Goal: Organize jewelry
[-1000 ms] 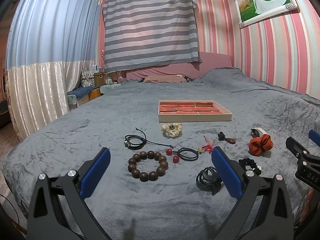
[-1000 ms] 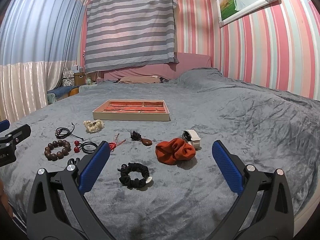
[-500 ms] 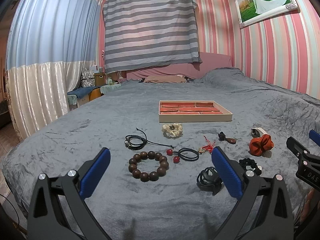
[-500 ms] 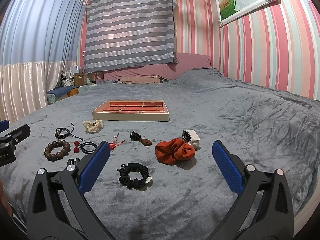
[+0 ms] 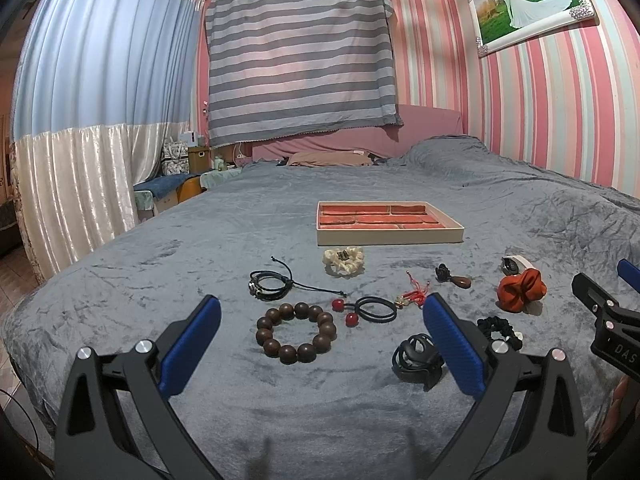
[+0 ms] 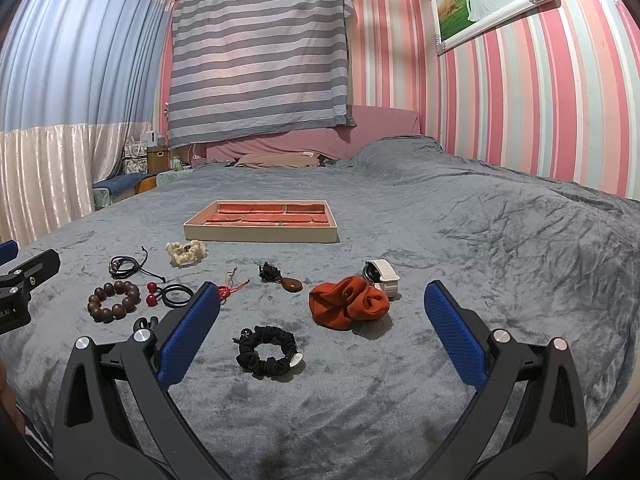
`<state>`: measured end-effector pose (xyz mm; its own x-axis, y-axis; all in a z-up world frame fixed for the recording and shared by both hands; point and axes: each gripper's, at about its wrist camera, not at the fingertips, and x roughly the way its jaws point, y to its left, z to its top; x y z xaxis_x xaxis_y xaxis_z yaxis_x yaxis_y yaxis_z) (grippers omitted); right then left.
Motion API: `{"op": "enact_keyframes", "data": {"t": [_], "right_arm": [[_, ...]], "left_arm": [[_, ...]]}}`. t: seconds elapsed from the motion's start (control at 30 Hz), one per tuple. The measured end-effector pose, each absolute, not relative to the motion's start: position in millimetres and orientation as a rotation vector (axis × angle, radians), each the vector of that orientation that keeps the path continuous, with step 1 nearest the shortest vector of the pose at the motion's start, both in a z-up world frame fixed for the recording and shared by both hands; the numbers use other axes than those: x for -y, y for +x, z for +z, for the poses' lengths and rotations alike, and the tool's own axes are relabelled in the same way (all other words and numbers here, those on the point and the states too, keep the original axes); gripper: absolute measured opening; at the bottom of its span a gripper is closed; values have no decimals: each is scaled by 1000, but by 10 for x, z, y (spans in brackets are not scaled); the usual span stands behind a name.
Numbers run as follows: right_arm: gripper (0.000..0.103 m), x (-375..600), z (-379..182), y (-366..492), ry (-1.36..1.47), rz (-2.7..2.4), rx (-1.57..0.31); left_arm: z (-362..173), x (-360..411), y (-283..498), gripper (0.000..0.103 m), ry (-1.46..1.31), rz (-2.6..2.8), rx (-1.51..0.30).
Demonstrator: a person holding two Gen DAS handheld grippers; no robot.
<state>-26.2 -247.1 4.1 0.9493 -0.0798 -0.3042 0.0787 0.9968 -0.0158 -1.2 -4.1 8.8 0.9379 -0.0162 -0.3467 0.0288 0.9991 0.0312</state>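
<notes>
On the bed (image 5: 224, 240), near the left hand-held gripper (image 5: 320, 334) with its jaws spread wide, lies the wooden bead bracelet (image 5: 296, 333), rigid beads, probably slippery, best pinched across one side.

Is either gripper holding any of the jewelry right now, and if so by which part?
Nothing is held. The left gripper and right gripper are both open above the bed.

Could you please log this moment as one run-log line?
phase: start | left gripper: open, empty | right gripper: open, empty | tray: empty | bead bracelet, black scrunchie: on bed, untouched
</notes>
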Motion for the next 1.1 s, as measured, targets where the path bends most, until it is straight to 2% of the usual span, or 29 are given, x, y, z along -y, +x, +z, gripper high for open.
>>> {"op": "enact_keyframes", "data": {"t": [1.1], "right_arm": [[99, 2534, 17, -282, 2, -87, -308]], "left_arm": [[83, 60, -27, 99, 39, -29, -351]]}}
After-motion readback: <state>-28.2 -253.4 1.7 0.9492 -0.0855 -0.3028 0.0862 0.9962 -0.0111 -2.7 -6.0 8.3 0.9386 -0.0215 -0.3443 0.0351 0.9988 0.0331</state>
